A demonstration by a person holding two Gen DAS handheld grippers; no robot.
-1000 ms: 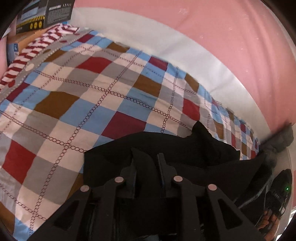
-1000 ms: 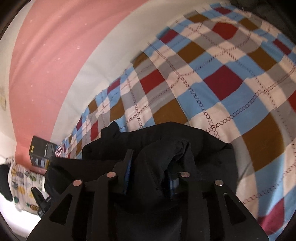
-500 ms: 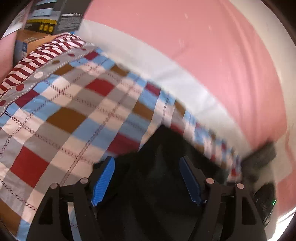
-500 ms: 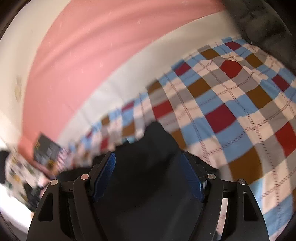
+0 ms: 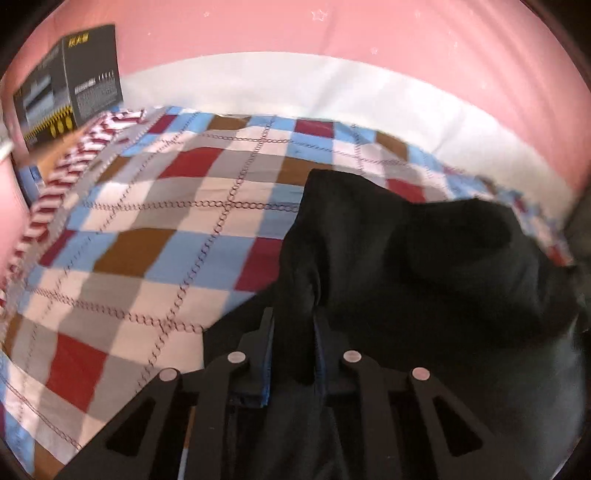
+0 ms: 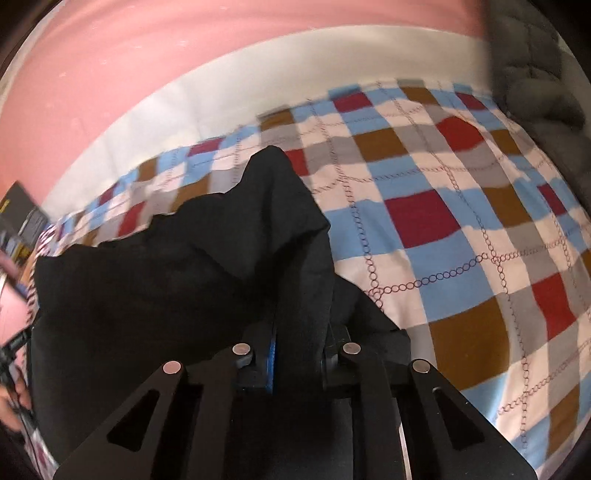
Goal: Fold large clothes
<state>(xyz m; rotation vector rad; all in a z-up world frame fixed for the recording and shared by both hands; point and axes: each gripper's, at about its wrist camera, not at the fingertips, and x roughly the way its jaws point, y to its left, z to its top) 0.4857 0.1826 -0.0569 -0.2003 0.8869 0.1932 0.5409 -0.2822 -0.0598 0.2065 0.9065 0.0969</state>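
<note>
Where the jaws of the left gripper (image 5: 293,339) meet, they pinch a bunched fold of the black garment (image 5: 424,266), the cloth rising in a narrow ridge between the blue-lined fingers (image 5: 266,354). Likewise, the jaws of the right gripper (image 6: 297,354) are pressed onto a thick fold of the same garment (image 6: 177,273), which stands up between them into a peaked corner.

From each grip the garment spreads outward in a loose, rumpled heap. Seen from the left wrist, its bulk lies to the right of the gripper; seen from the right wrist, it lies to the left. The garment rests on the bed, over a checked sheet (image 5: 147,229) of blue, red, brown, grey and white squares crossed by chain-pattern lines.

Beyond the sheet runs a white band (image 5: 332,88), and above that a pink wall (image 5: 332,29). At the far left of the left-wrist view, a dark printed box (image 5: 70,81) stands near a red-and-white striped cloth (image 5: 92,136). At the upper right of the right-wrist view, a grey knitted item (image 6: 535,62) lies at the sheet's edge.
</note>
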